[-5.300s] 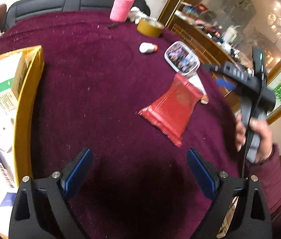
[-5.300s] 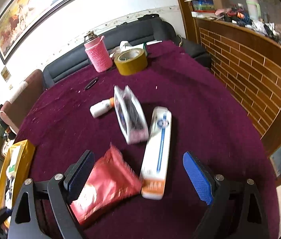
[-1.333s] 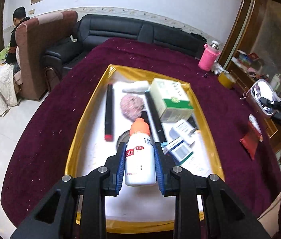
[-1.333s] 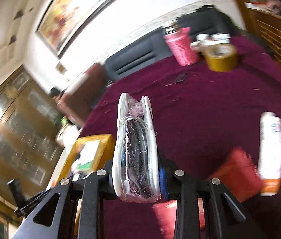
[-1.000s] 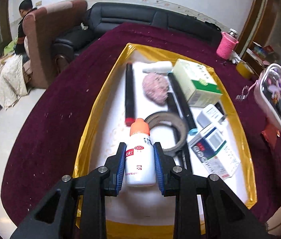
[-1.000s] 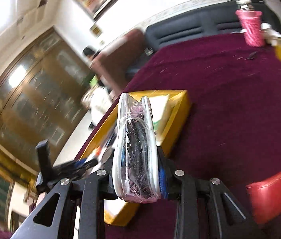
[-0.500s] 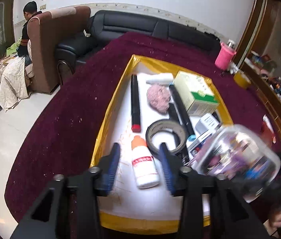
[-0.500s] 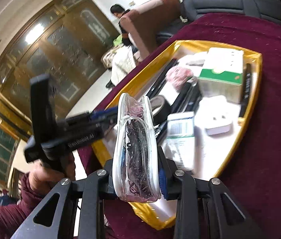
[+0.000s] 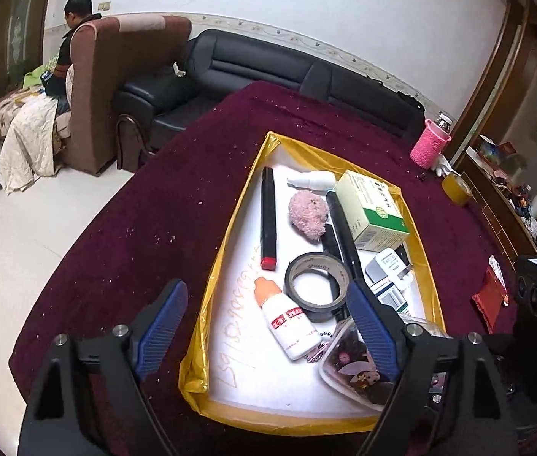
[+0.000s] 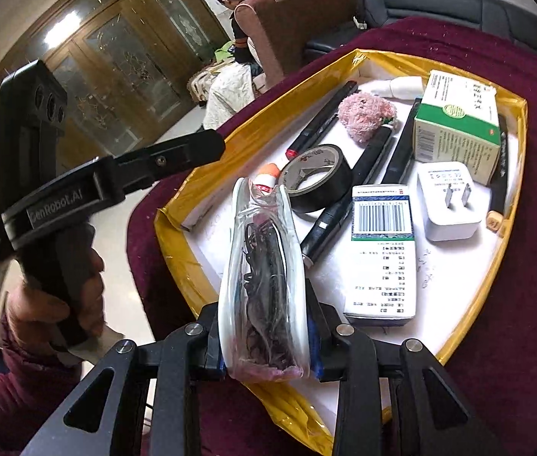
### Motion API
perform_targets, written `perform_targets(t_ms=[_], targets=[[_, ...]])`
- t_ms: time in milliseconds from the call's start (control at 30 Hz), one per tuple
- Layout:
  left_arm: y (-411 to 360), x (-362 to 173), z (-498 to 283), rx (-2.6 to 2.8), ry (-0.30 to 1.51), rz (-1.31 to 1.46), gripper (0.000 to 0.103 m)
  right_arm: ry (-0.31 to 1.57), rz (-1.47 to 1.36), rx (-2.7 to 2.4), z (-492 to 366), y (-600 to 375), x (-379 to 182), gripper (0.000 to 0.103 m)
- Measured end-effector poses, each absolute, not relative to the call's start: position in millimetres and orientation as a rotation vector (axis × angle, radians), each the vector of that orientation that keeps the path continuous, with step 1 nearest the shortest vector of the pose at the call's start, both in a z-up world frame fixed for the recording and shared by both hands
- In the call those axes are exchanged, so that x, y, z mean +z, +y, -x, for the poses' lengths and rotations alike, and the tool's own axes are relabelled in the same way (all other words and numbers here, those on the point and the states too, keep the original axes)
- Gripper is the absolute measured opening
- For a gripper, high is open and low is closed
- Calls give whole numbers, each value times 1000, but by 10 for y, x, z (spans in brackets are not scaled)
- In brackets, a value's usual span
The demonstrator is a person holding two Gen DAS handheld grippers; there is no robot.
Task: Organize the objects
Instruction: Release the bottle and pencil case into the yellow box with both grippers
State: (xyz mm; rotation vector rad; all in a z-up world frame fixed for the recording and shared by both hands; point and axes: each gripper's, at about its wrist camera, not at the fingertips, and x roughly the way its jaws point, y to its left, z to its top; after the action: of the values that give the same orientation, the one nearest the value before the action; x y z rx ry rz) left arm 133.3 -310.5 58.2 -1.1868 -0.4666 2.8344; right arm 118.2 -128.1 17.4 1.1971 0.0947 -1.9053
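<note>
A yellow-rimmed tray [image 9: 226, 228] with a white floor sits on the maroon table. My left gripper [image 9: 268, 326] is open and empty over the tray's near left corner. The white bottle with an orange cap [image 9: 285, 317] lies loose on the tray floor below it. My right gripper [image 10: 268, 349] is shut on a clear pouch of dark hair ties [image 10: 264, 266], held over the tray's near edge [image 10: 169, 235]. The pouch also shows in the left wrist view [image 9: 356, 364] at the tray's near right corner.
The tray holds a black tape roll [image 9: 316, 290], a red-tipped marker [image 9: 268, 216], a pink pompom [image 9: 306, 216], a green-white box [image 9: 371, 209], a white plug [image 10: 449, 199] and a barcoded box [image 10: 382, 250]. A red packet [image 9: 491, 296], pink cup [image 9: 430, 144] and brown tape roll [image 9: 456, 188] sit on the table.
My left gripper opened and let the white bottle go onto the tray, then drew back. My right gripper carried the pouch over the tray's near edge.
</note>
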Motion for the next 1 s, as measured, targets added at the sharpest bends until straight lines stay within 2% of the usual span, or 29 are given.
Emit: perform_targets(t_ms=[167,400,633,1000], targets=[[-3102,576,-1347,2827,-488,1189,88,213,-1170,-1963,-1273,-1351,178,40],[-3117,590,-1372,2823,-517,1187,93,234,-1117,-2008,-1417,-1129,359,79],[-3137,592,-1390,2806,-575,1193,94,122,-1096,-2088,-1400,-642,535,88],[-2922,753,-1457,2800,-536,1180,97,-168,-1167,-2205,-1195,126,542,91]])
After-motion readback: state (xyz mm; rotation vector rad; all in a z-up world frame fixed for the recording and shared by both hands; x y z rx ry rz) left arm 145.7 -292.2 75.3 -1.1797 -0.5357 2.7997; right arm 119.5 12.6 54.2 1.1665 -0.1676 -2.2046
